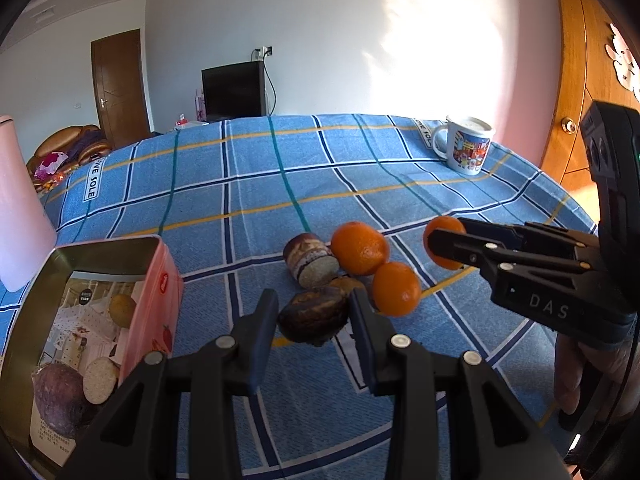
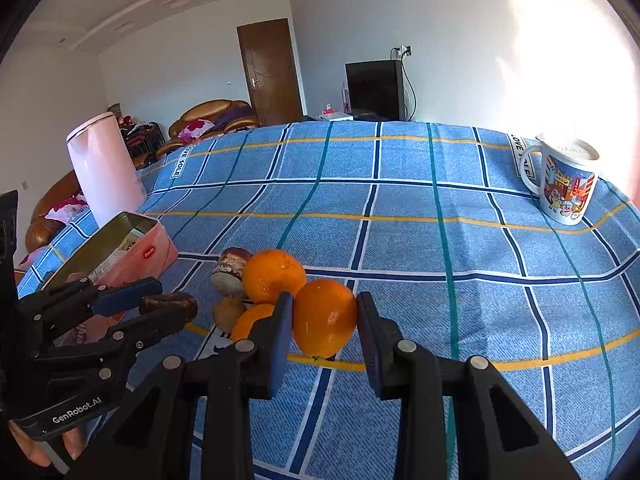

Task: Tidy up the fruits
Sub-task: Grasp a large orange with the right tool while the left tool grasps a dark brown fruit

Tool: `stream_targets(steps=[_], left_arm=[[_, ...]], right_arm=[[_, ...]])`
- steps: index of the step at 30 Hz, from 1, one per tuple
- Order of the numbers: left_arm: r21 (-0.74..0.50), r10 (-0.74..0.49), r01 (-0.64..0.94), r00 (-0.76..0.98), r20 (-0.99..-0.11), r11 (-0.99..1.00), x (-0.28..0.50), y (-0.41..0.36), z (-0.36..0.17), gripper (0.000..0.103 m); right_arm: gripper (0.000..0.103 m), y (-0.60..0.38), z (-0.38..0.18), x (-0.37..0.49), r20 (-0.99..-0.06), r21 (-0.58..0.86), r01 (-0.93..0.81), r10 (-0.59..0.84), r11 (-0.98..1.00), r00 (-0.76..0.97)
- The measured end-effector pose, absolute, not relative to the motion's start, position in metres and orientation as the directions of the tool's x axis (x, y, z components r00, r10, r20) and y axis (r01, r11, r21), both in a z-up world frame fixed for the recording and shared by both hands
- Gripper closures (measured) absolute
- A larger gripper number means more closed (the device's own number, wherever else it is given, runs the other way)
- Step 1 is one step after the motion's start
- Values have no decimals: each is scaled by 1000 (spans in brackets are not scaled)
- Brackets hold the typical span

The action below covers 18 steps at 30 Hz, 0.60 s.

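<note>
My left gripper [image 1: 314,314] is shut on a dark brown fruit [image 1: 313,317] and holds it just above the blue checked cloth; it also shows in the right wrist view [image 2: 168,306]. My right gripper [image 2: 324,316] is shut on an orange [image 2: 324,318], also seen from the left wrist view [image 1: 442,246]. Two more oranges [image 1: 360,247] [image 1: 396,289] and a cut brown fruit [image 1: 312,260] lie together on the cloth. A small brown fruit [image 2: 228,313] lies beside them.
An open pink tin box [image 1: 154,280] with a few fruits inside stands at the left. A pink kettle [image 2: 106,168] stands behind it. A printed mug [image 2: 566,184] stands at the far right. The cloth-covered table [image 2: 400,200] stretches beyond.
</note>
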State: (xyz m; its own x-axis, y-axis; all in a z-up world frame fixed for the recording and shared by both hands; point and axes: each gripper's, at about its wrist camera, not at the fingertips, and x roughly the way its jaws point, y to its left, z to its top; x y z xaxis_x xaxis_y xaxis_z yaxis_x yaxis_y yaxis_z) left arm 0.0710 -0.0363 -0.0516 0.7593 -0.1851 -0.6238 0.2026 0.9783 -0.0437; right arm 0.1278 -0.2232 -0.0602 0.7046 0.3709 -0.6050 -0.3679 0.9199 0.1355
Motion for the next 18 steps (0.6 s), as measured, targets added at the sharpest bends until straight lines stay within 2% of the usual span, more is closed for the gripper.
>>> stream_targets(steps=[18], left_arm=[[-39, -156, 161, 830, -535, 986, 56, -28, -41, 65]], right_arm=[[69, -224, -44, 102, -478, 86, -401, 391, 912, 786]])
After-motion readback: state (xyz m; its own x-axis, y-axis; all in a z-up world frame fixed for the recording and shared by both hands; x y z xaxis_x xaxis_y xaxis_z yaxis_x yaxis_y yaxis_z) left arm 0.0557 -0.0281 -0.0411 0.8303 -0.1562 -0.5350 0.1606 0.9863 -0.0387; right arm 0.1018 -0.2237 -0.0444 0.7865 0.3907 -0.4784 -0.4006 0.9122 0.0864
